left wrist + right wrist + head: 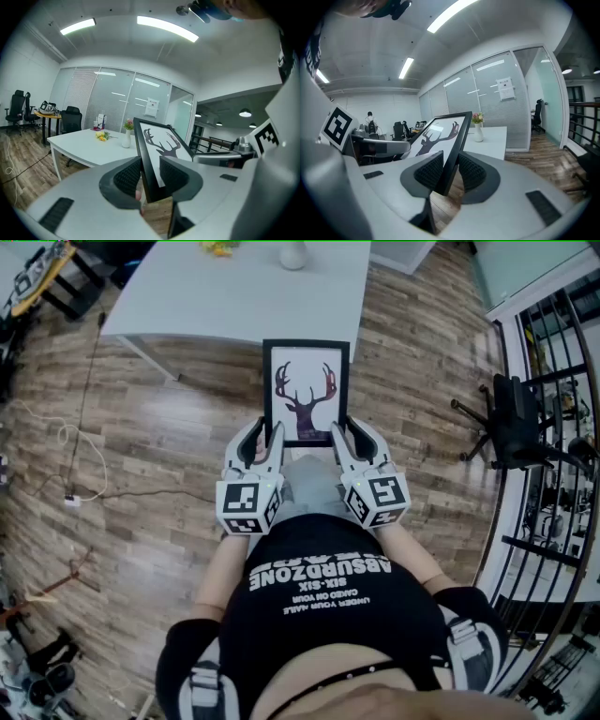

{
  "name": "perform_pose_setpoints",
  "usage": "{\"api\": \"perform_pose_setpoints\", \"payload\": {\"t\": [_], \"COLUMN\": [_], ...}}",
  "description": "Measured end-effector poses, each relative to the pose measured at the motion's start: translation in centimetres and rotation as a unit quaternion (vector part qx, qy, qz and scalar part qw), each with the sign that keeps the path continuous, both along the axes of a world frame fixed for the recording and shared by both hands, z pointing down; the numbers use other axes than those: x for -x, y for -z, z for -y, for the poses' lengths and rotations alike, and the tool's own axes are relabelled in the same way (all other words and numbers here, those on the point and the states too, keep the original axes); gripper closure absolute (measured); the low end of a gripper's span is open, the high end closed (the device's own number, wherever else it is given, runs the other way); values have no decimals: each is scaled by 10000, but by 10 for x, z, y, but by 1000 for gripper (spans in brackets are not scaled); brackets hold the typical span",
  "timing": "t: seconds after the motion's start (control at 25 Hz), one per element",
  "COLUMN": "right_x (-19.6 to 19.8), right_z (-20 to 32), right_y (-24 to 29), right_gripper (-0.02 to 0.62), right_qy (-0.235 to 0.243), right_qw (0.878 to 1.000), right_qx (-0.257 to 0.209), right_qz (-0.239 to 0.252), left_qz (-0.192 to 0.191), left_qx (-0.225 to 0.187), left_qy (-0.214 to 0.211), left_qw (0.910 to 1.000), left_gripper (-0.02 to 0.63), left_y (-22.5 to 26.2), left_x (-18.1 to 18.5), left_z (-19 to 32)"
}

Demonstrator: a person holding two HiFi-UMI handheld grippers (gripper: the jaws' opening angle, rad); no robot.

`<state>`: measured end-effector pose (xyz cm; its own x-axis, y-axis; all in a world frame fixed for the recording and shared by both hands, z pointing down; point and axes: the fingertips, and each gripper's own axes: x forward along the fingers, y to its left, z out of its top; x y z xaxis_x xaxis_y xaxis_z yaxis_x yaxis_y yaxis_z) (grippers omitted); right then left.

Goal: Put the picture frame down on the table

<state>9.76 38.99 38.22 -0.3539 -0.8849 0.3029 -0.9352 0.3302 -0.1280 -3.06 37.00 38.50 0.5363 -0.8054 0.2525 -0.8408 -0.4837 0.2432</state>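
While left gripper (266, 431) and right gripper (345, 430) clamp the picture frame (306, 390), it is mid-carry. Next I reach the table (225, 292) at twelve o'clock.

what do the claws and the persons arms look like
The left claw and right claw are matching white moulded shells, rounded, with black ribbed pads inside the jaws. Each carries a cube of black-and-white square markers at its rear. No cables show. The person wears a black short-sleeved top with white lettering.
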Motion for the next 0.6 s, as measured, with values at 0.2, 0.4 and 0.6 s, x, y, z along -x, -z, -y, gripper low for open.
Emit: {"api": "perform_pose_setpoints", "payload": {"t": [0.2, 0.4, 0.6], "right_x": [-1, 0, -2], "right_z": [1, 3, 5], "right_y": [-1, -4, -12], "right_gripper": [482, 480, 476], "right_qy": [46, -19, -15], "right_qw": [9999, 9999, 10000], "right_qx": [51, 64, -14], "right_qz": [-109, -108, -49], "left_qz": [-35, -45, -20], "left_qx": [95, 117, 51], "left_qy": [-39, -88, -79], "left_qw": [9999, 9999, 10000], "left_gripper": [469, 469, 469], "left_y": [-3, -7, -12], "left_x": [-1, 0, -3], "left_z": [0, 2, 7]}}
